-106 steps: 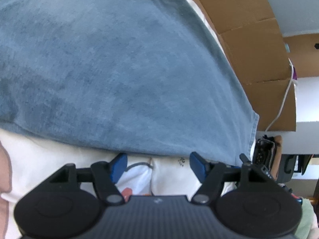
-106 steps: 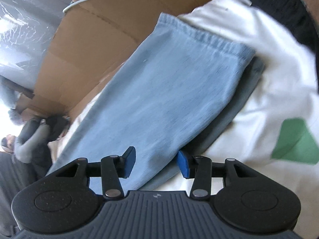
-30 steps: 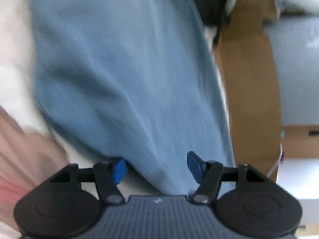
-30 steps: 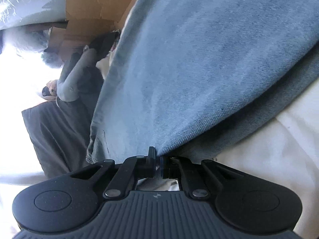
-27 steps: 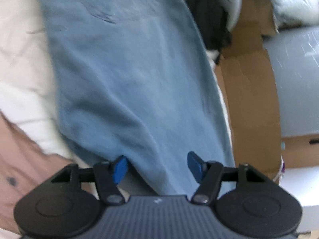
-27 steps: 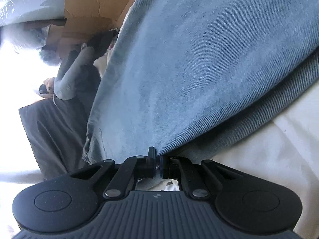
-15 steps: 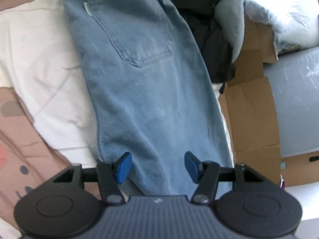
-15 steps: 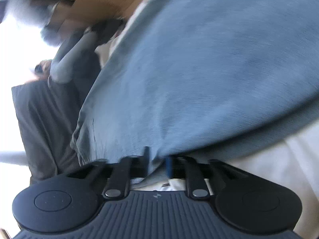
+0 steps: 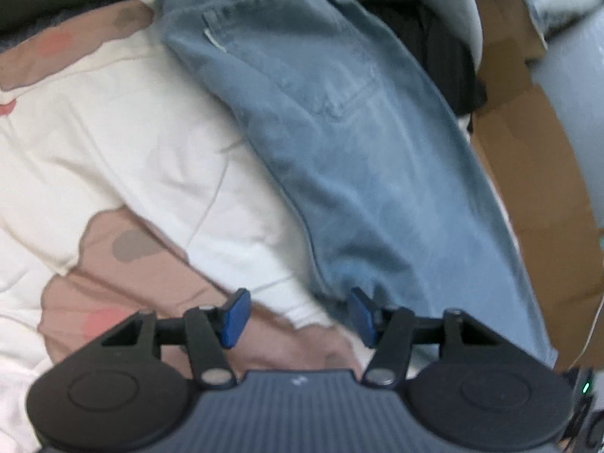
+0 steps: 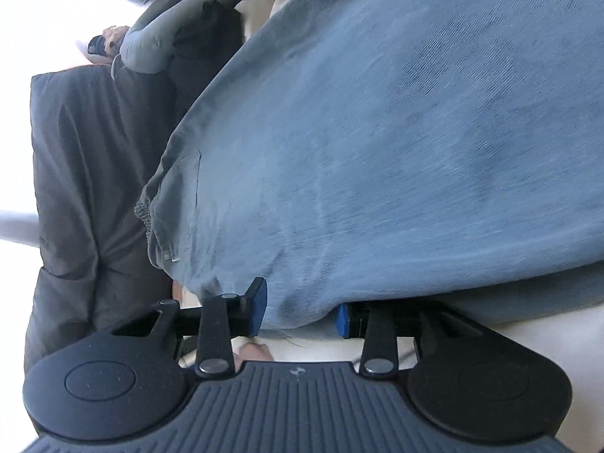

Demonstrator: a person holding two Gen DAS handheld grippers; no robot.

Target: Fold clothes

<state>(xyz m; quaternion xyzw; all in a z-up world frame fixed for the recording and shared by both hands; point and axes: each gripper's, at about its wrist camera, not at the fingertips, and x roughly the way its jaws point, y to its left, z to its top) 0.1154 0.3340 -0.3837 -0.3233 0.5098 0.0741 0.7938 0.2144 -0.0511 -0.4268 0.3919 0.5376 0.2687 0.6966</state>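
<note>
Blue jeans (image 9: 358,143) lie lengthwise on a white, pink-patterned bedsheet (image 9: 113,143), back pocket up, waistband at the far end. My left gripper (image 9: 298,315) is open and empty, at the jeans' left edge over the sheet. In the right wrist view the jeans (image 10: 396,132) fill the frame. My right gripper (image 10: 300,311) is open, its fingers either side of a fold of denim at the jeans' near edge.
Flattened cardboard (image 9: 536,173) stands along the right of the jeans. Dark clothes and a grey garment (image 9: 449,26) are piled at the far end. In the right wrist view a dark grey padded item (image 10: 90,188) lies left of the jeans.
My right gripper was shut on the jeans' edge and has opened. My left gripper has pulled back and moved left, so the whole jeans and more sheet show.
</note>
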